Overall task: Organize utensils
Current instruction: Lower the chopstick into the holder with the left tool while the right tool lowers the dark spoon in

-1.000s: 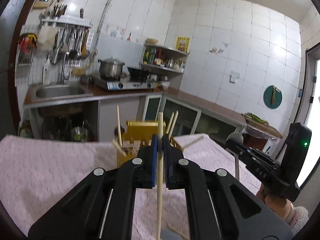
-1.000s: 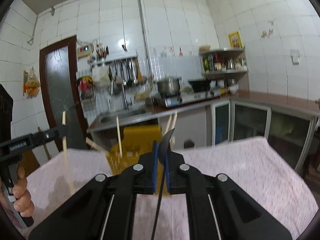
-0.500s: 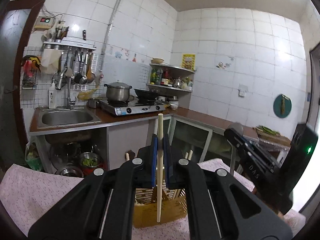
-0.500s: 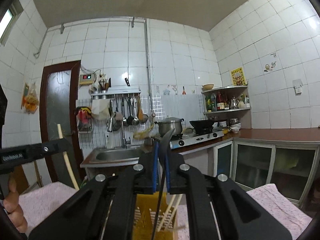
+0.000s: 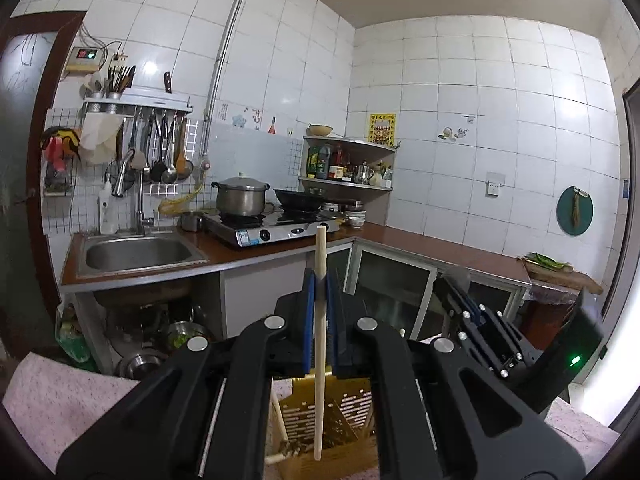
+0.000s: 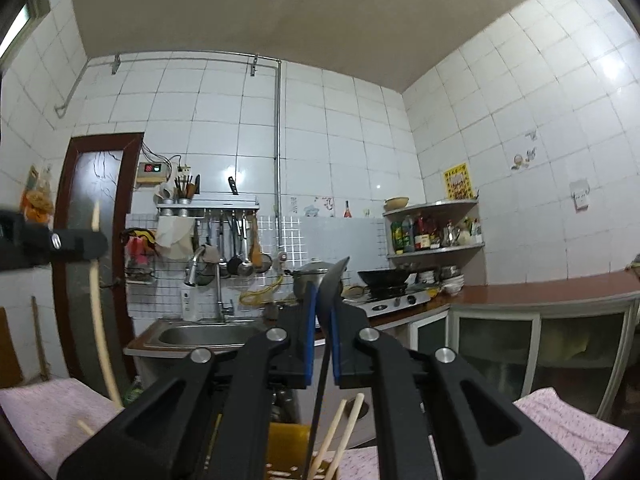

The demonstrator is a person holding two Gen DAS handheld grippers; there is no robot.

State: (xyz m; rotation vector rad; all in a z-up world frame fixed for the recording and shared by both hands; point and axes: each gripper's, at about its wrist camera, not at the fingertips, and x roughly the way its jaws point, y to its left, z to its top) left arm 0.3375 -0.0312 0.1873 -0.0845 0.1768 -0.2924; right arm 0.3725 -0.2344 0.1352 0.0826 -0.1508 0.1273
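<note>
Left gripper (image 5: pixel 319 280) fingers clamping upright chopstick (image 5: pixel 319 344), right gripper (image 6: pixel 324 292) pinching black utensil (image 6: pixel 327 312)

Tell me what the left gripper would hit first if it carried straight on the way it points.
Probably nothing close: past the left gripper, shut on its wooden chopstick, lies open air, then likely the glass-fronted cabinet under the counter. Depth is unclear.
</note>
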